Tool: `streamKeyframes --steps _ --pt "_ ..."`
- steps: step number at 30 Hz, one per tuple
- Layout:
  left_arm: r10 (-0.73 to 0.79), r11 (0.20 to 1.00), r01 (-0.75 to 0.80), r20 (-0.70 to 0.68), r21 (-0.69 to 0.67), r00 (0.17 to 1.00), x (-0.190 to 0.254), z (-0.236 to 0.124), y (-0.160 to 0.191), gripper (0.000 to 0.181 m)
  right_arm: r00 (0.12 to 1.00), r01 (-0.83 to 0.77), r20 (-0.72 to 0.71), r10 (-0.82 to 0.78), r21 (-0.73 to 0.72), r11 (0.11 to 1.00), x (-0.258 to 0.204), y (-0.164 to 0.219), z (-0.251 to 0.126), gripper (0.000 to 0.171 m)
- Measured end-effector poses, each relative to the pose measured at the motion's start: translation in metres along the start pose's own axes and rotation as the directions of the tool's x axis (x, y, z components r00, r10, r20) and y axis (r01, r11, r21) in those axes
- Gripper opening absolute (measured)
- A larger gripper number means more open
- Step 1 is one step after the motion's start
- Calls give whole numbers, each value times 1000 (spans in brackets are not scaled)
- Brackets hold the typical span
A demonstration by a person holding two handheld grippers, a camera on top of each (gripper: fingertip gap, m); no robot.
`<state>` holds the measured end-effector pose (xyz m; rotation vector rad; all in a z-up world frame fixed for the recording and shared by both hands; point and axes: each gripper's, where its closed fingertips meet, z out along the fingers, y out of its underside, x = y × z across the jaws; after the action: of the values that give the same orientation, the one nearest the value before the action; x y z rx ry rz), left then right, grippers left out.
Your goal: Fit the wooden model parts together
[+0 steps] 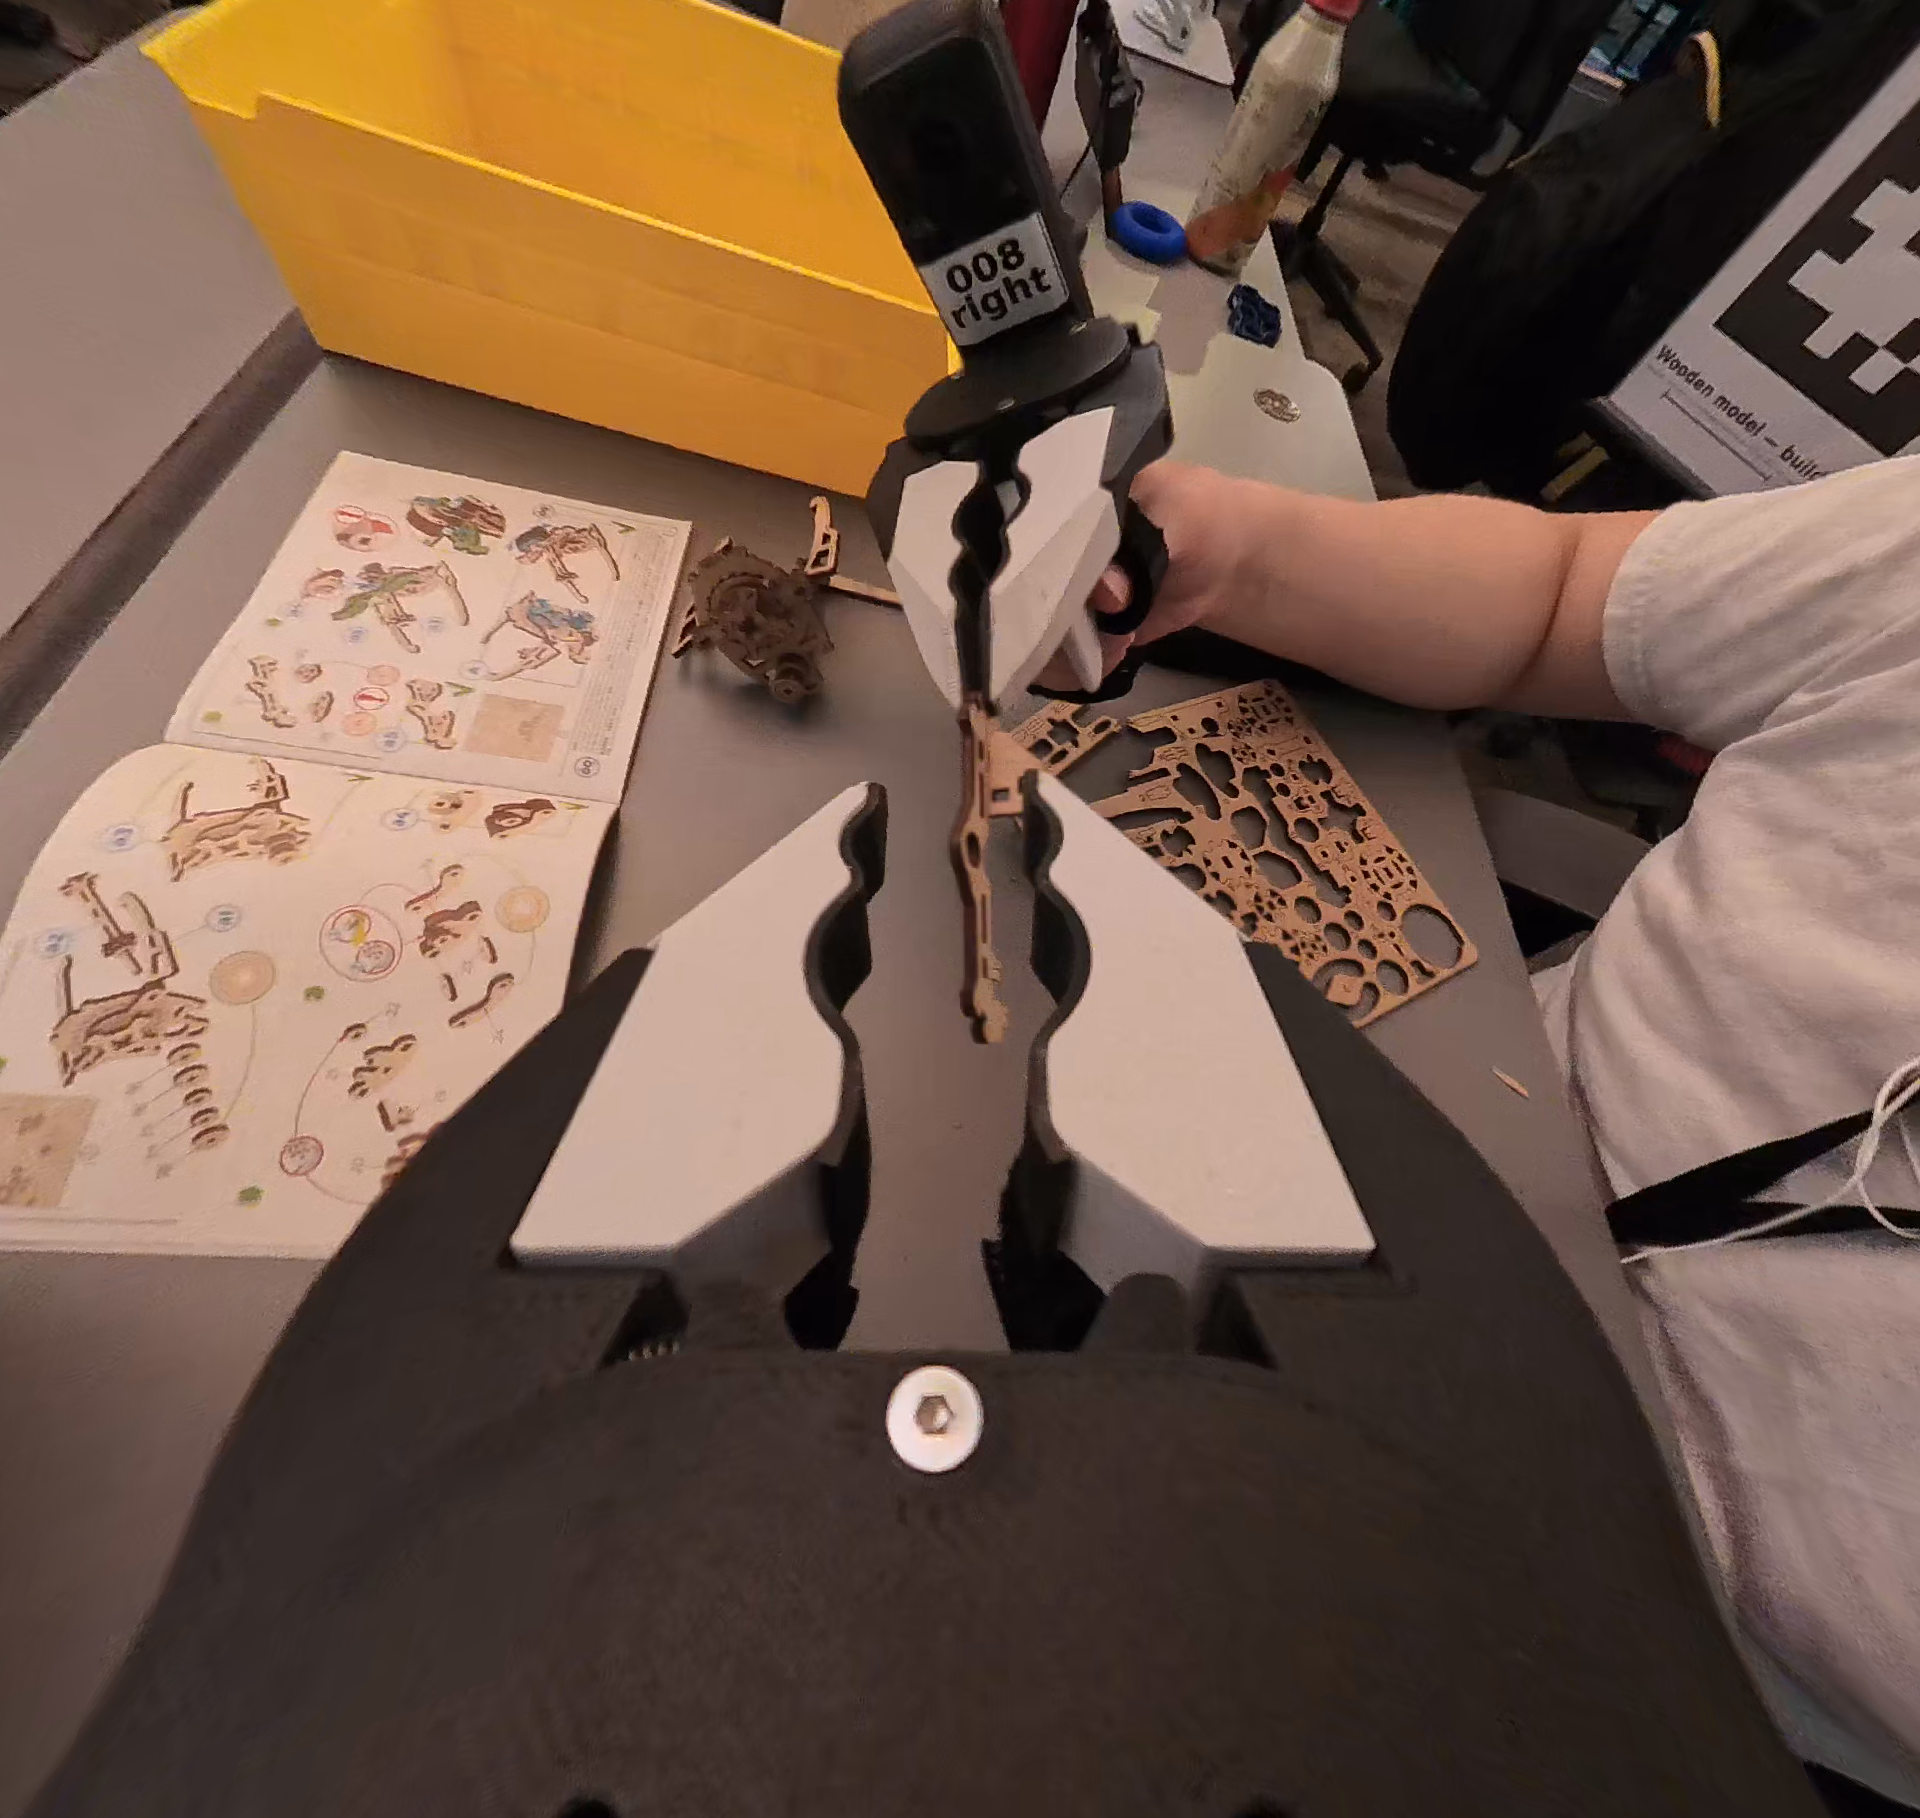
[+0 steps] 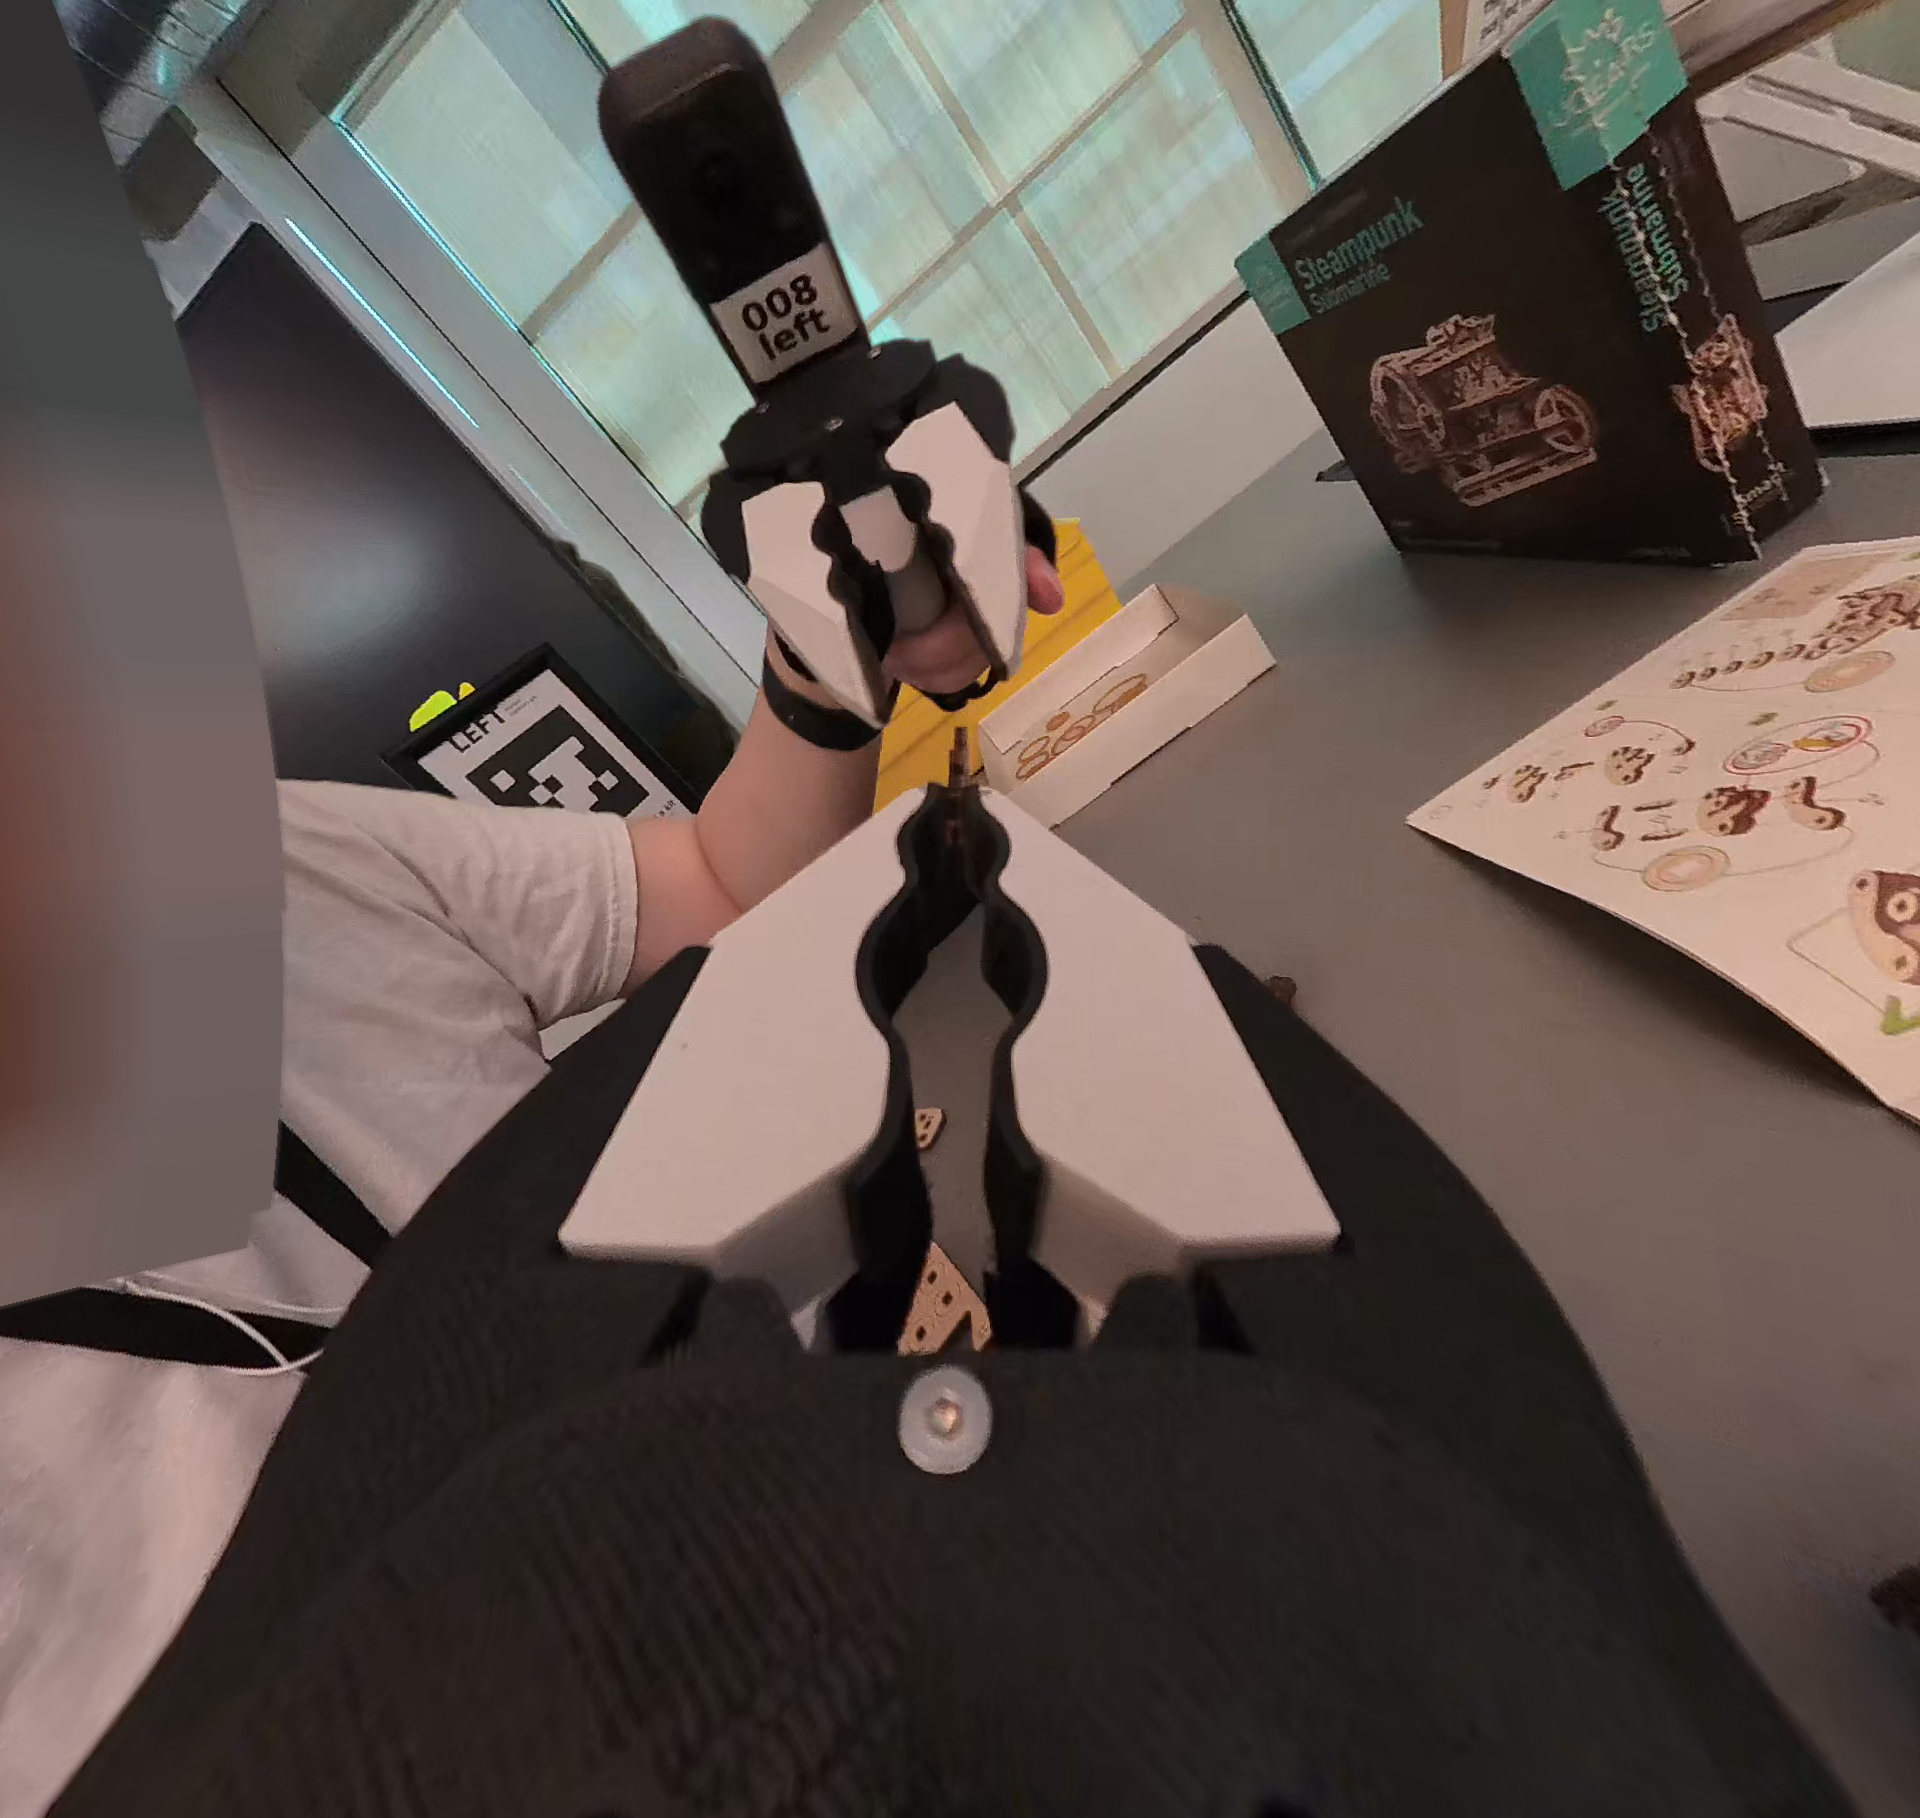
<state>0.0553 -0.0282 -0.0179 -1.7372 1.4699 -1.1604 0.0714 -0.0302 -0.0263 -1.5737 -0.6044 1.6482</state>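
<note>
My right gripper (image 1: 974, 700) comes down from above, shut on the top end of a long notched wooden strip (image 1: 977, 895). The strip hangs down between the fingers of my left gripper (image 1: 951, 789), which is open and holds nothing. The strip lies closer to the left gripper's right finger (image 1: 1132, 1020). In the right wrist view my right gripper (image 2: 951, 800) pinches the strip (image 2: 961, 755) edge-on, and the open left gripper (image 2: 935, 703) faces it just beyond. A partly built dark wooden model (image 1: 753, 615) stands on the grey table (image 1: 769, 833).
A punched-out plywood sheet (image 1: 1278, 833) lies right of the grippers. Open instruction sheets (image 1: 416, 625) lie to the left and a yellow bin (image 1: 540, 210) behind. A kit box (image 2: 1538, 345), a white tray of wooden rings (image 2: 1122, 698) and small loose pieces (image 2: 930, 1129) are on the table. The tips of both grippers are at nearly the same place. About 15 centimetres separates my right fingertips from the partly built dark wooden model (image 1: 753, 615).
</note>
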Motion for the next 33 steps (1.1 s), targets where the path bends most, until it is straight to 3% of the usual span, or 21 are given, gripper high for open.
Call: streamKeyframes --steps 5,7,10,14,18,24,28,33 --pt "-16 992 11 -38 -125 999 0 13 13 20 999 44 24 -45 25 999 -6 -5 -7 0" --pt "-38 995 29 -96 -93 995 5 14 10 2 998 57 22 -58 30 998 -7 -6 -10 0" --pt "-49 996 40 -121 -77 991 5 18 10 0 998 70 -1 -70 30 997 -1 -5 -13 1" --pt "-4 988 6 13 -155 1000 -16 16 24 0 973 196 -116 -198 -23 980 8 -2 -15 21" --pt "3 976 32 162 -213 987 -45 2 36 0 913 334 -255 -317 23 942 15 -17 -28 20" --pt "-221 964 240 161 -113 962 -70 -2 39 0 887 315 -391 -244 128 940 32 -35 -48 19" --pt "-254 955 275 177 -110 951 -79 -3 45 0 828 427 -485 -280 223 876 24 -60 -71 18" --pt "-246 953 274 196 -131 949 -82 -1 50 0 772 493 -551 -317 204 846 26 -63 -77 15"
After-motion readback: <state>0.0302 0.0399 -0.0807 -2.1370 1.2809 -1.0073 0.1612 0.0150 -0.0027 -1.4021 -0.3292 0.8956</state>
